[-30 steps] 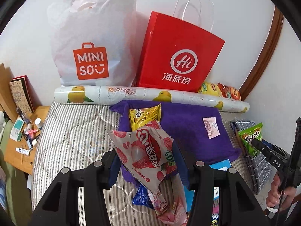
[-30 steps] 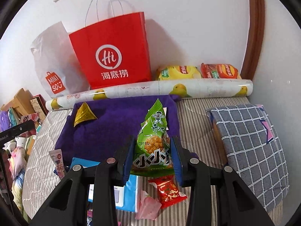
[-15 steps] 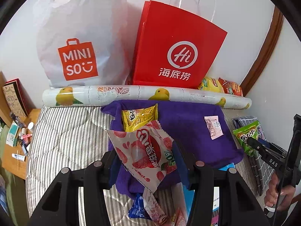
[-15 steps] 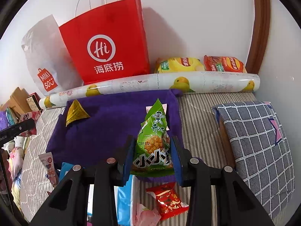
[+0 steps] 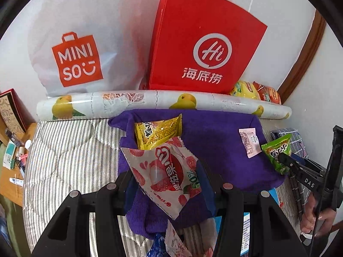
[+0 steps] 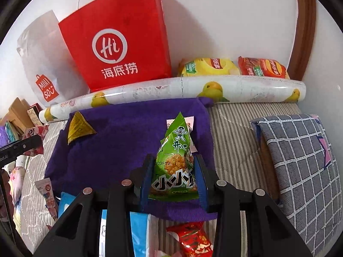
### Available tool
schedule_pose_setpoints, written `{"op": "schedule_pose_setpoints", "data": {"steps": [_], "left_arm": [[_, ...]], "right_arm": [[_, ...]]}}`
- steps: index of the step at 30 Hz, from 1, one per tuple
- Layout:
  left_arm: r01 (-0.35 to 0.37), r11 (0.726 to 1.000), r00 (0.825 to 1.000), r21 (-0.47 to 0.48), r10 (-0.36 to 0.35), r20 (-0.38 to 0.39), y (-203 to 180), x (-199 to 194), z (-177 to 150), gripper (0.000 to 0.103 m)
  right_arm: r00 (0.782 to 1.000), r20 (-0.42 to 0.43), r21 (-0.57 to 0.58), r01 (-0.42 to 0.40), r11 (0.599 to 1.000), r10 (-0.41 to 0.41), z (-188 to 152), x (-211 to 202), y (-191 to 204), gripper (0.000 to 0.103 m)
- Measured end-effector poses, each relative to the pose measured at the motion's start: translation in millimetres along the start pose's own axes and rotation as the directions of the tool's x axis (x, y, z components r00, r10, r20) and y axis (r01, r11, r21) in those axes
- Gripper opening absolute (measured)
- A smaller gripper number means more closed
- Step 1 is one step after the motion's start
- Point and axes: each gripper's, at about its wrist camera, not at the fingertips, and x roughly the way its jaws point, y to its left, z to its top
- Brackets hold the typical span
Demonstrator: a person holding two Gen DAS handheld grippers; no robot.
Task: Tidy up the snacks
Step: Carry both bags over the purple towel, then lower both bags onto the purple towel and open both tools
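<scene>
- since a second ago both your grippers have come forward and down over the purple towel (image 5: 214, 137); the bags look bigger.
- left gripper (image 5: 167, 184) stays clamped on the lychee pack (image 5: 165, 175), right gripper (image 6: 173, 177) on the green pack (image 6: 175, 162); i judge both set-downs close.
- only the left view shows your hand (image 5: 315, 216); only the right shows the red pack (image 6: 193, 238).

Count: two shopping bags (image 6: 120, 42), two chip packets (image 6: 205, 66), one purple towel (image 6: 120, 145), one printed roll (image 6: 171, 87), one checked pillow (image 6: 300, 160).
</scene>
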Motion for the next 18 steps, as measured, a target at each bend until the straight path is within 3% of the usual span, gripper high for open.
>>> {"op": "schedule_pose_setpoints", "data": {"steps": [18], "left_arm": [[0.029, 1.000, 0.994, 0.001, -0.029, -0.105, 1.3, 54.3, -4.3, 0.050]], "right_arm": [[0.996, -0.089, -0.036, 0.009, 0.999, -0.012, -8.1, 44.6, 1.2, 0.037]]}}
